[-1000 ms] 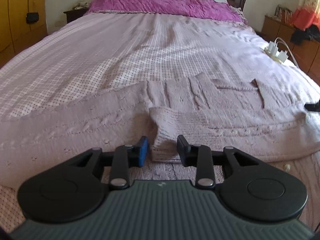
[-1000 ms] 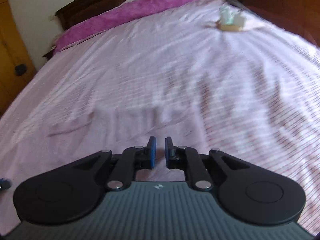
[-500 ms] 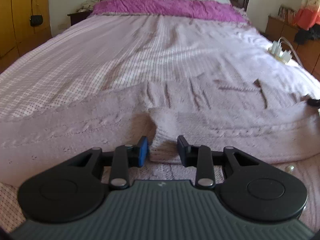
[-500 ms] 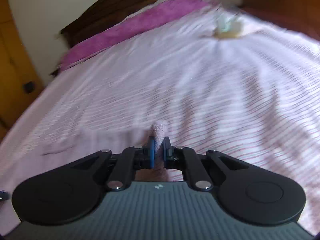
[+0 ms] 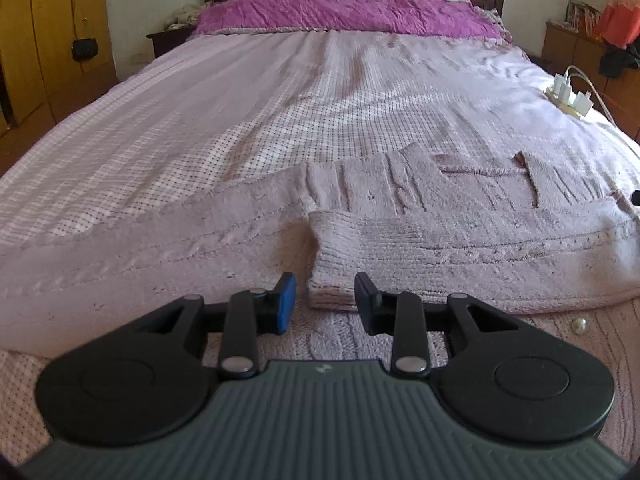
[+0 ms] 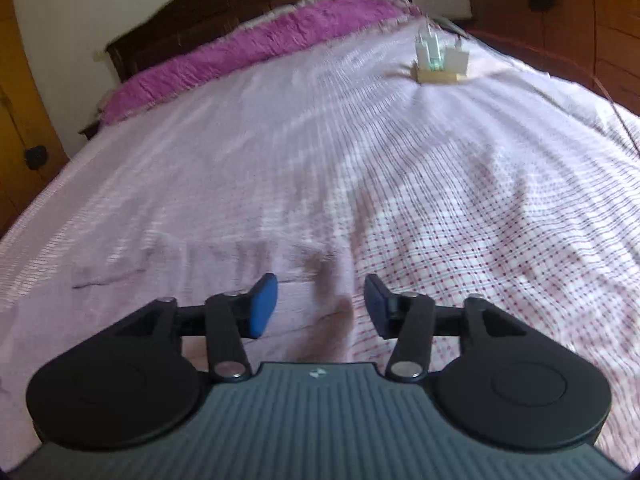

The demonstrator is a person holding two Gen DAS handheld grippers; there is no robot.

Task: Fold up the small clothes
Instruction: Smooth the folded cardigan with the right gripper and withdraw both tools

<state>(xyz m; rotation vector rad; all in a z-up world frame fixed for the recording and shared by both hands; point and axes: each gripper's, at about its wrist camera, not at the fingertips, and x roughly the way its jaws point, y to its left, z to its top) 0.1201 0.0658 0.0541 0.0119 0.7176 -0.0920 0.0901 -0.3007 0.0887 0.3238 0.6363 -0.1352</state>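
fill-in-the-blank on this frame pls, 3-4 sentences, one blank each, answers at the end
1. The pink knit sweater lies on a ____.
2. The pillow at the headboard is ____ in colour.
3. The folded sleeve cuff lies between the fingers of the ____ gripper.
4. The right gripper is opening and holds ____.

Missing words: bed; purple; left; nothing

Pale mauve knitted sweater (image 5: 400, 216) — spread flat on the bed; one sleeve folded across its body.
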